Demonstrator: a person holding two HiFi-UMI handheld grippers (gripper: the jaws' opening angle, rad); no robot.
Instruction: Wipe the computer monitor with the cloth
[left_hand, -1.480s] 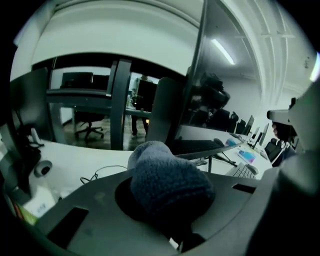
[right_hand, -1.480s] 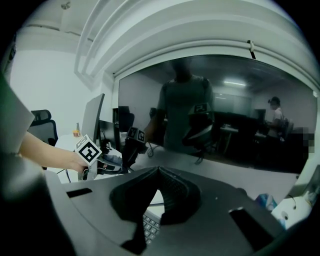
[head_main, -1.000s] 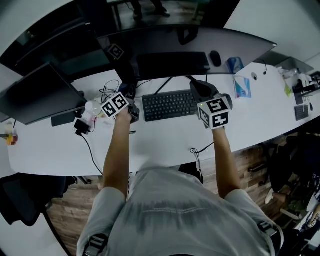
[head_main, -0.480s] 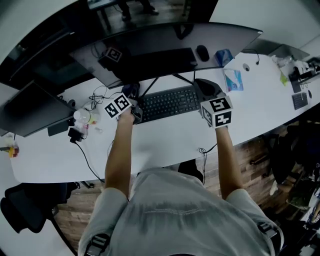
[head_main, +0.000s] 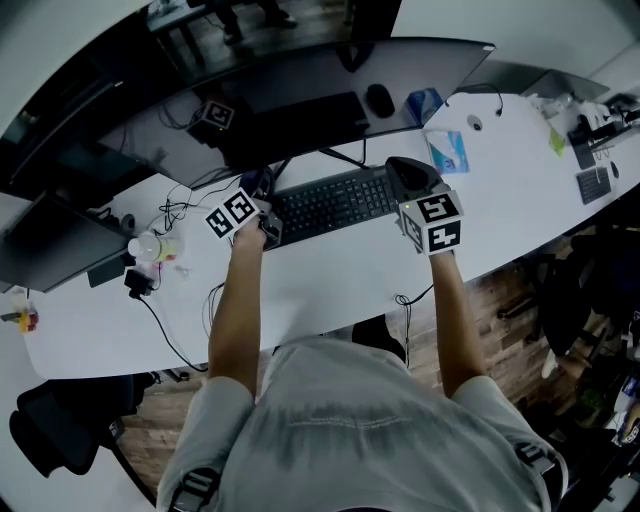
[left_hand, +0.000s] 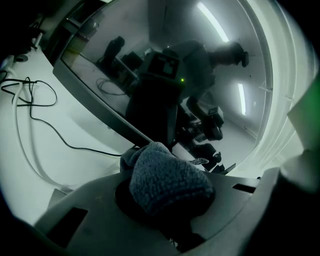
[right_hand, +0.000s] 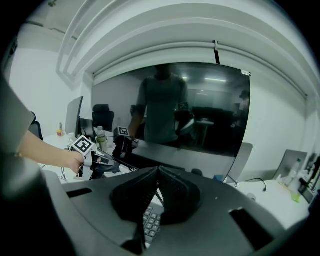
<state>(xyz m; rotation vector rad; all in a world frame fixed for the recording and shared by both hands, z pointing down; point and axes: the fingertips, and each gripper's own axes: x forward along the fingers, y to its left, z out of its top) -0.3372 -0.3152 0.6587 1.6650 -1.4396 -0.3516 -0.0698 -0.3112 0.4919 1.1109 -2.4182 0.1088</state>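
Seen from above, a person stands at a curved white counter (head_main: 320, 290) holding a gripper in each hand, facing a wide dark monitor (head_main: 330, 90) at 12 o'clock, with a keyboard (head_main: 330, 205) between the two tools. The left gripper (head_main: 262, 222) has its jaws clenched on a bunched dark grey cloth (left_hand: 167, 182), which bulges forward past the jaw tips toward 12 o'clock. The monitor's lower edge (left_hand: 100, 112) lies just beyond the cloth; whether the two touch cannot be told. The right gripper (right_hand: 156, 172) is empty, its jaws pressed together, hovering over the right end of the keyboard and pointing at the screen (right_hand: 170, 110). The main risk is probably the small wad: only a narrow pad of cloth leads, so a tilt of the left tool could bring hard plastic against the glass and scratch it. Pressing hard on the low edge could rock the monitor on its stand. Loose cables (head_main: 180, 210) at 9 o'clock of the left gripper could snag on a wide sweep.
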